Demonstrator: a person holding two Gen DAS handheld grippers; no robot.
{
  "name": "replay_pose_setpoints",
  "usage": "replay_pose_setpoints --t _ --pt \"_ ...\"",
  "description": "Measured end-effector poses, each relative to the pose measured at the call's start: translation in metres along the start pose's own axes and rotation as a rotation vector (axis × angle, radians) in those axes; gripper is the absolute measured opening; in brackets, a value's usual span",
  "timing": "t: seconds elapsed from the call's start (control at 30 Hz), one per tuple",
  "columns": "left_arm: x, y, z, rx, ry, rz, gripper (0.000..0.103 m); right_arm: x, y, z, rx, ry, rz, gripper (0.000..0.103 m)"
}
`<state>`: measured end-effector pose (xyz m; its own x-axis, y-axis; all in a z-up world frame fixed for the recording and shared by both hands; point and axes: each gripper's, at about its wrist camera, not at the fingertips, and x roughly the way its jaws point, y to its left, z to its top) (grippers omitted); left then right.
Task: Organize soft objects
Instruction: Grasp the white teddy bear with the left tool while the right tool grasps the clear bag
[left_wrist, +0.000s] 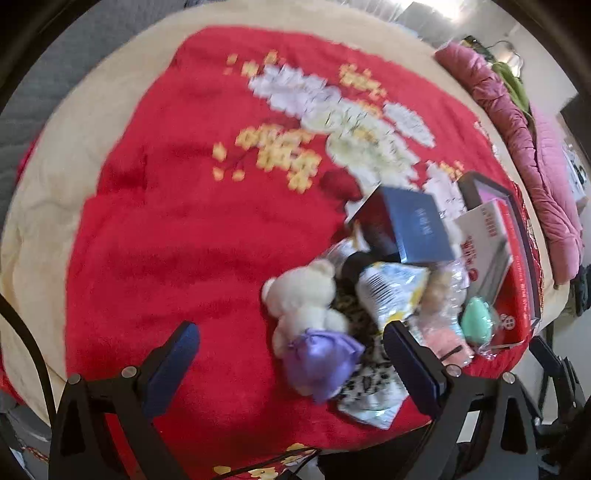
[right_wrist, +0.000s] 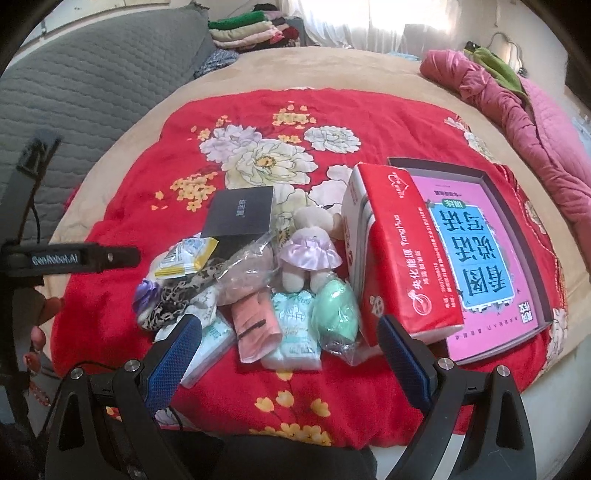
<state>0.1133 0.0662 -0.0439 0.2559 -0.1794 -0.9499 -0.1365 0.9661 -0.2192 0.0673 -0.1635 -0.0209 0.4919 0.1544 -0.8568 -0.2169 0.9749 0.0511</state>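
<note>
A pile of soft things lies on a red flowered blanket (right_wrist: 332, 118). It holds a white teddy bear in a purple dress (right_wrist: 310, 247), a green sponge in plastic (right_wrist: 334, 314), a pink pouch (right_wrist: 255, 325), tissue packs (right_wrist: 293, 332), a leopard-print cloth (right_wrist: 177, 299) and a bagged grey item (right_wrist: 243, 273). In the left wrist view the bear (left_wrist: 303, 291) lies between the fingers' line, its purple dress (left_wrist: 321, 362) nearest. My left gripper (left_wrist: 291, 365) is open and empty just before the bear. My right gripper (right_wrist: 290, 358) is open and empty over the pile's near edge.
A red and white carton (right_wrist: 399, 251) lies on its side by an open box with a pink book (right_wrist: 476, 236). A dark blue box (right_wrist: 240, 214) sits behind the pile. A pink quilt (right_wrist: 517, 99) lies at the right, folded clothes (right_wrist: 247, 29) at the back.
</note>
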Motion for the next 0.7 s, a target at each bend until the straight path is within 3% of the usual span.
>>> replay_pose_setpoints --t 0.17,0.23,0.4,0.57,0.63,0.7 --pt "0.024 0.011 -0.003 -0.046 0.058 -0.005 0.097 0.015 0.004 0.011 -0.005 0.024 -0.002 0.096" --pt "0.034 0.015 -0.005 -0.061 0.08 -0.016 0.084 0.024 0.007 0.016 -0.019 0.034 -0.008 0.096" --pt "0.051 0.024 -0.008 -0.115 0.113 -0.089 0.083 0.049 0.01 0.027 -0.023 0.077 -0.008 0.096" --pt "0.057 0.025 -0.005 -0.129 0.118 -0.113 0.082 0.071 0.012 0.035 0.014 0.115 0.0 0.096" --pt "0.057 0.026 -0.004 -0.141 0.115 -0.127 0.078 0.077 0.013 0.035 0.031 0.123 0.007 0.094" --pt "0.058 0.027 -0.002 -0.16 0.113 -0.156 0.068 0.084 0.013 0.036 0.06 0.134 0.026 0.083"
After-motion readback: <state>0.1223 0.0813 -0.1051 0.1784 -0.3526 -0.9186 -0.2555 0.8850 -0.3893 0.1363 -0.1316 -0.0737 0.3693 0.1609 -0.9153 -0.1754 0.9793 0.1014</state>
